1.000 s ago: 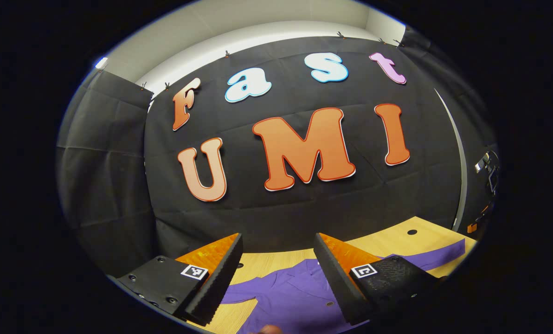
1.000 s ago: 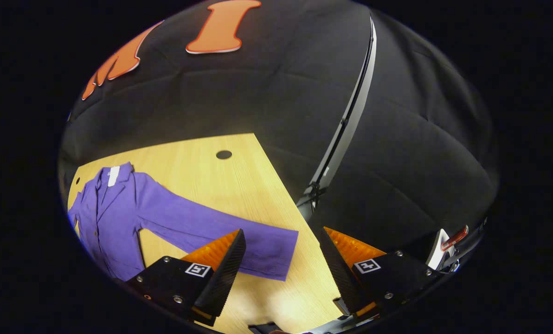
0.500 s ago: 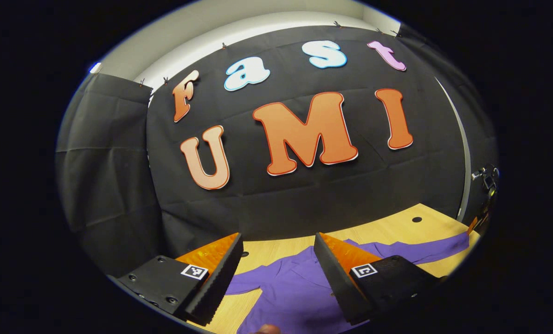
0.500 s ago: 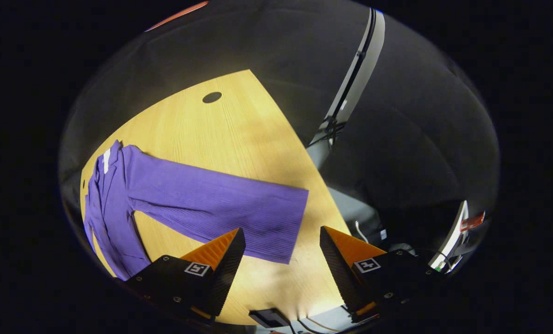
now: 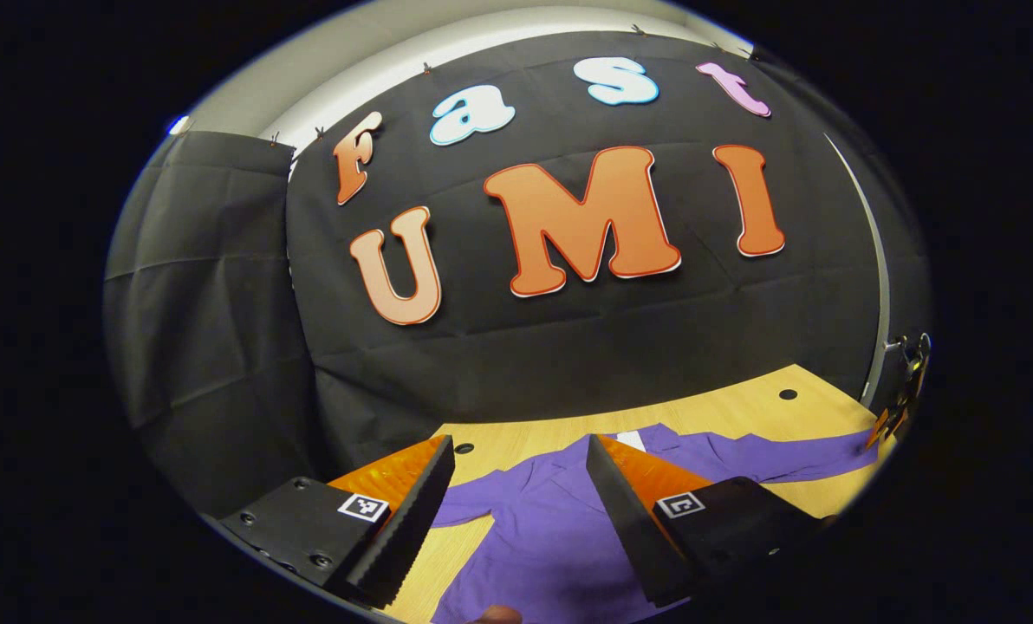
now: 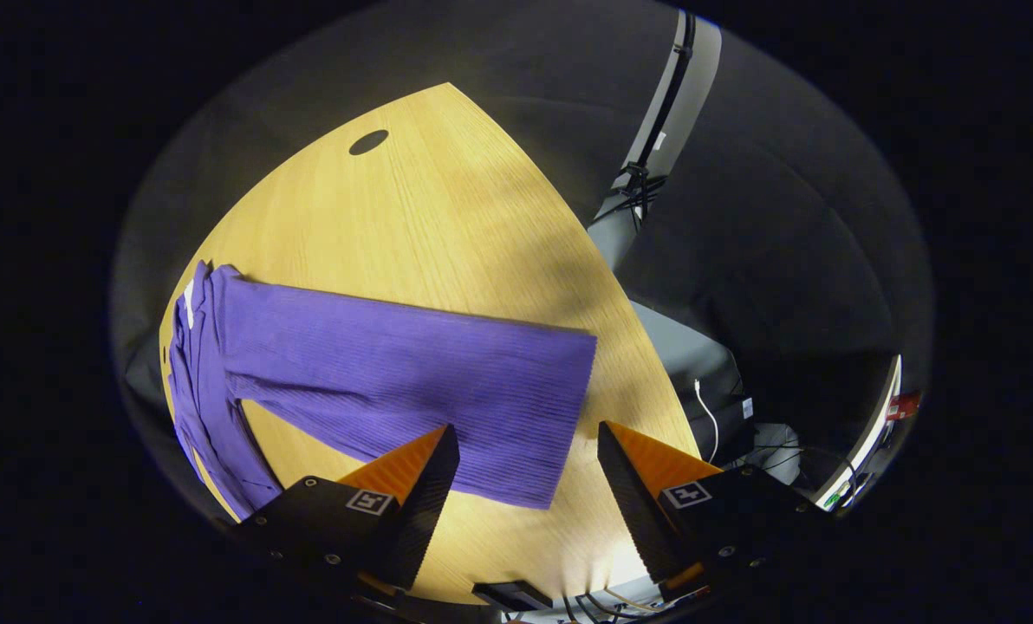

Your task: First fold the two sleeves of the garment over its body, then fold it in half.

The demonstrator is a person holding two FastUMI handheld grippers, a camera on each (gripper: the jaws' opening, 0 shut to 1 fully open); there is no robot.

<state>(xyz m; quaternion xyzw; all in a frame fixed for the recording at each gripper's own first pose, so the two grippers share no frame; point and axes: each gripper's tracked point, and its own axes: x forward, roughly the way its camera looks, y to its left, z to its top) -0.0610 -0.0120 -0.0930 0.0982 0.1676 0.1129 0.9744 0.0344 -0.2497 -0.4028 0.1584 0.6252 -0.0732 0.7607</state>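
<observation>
Purple garment (image 6: 222,364) flat on worktop (image 6: 447,217), sleeves unfolded. Right tool (image 6: 525,485) empty, fingers apart, above cuff of right sleeve (image 6: 447,390); sleeve's long axis runs away toward body. Left tool (image 5: 516,503) apart, over body.

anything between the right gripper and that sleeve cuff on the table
Nothing visible does. In the right gripper view the right gripper is open above the cuff end of the purple sleeve, which lies flat on the bare wooden table with no other object on it or beside it.
</observation>
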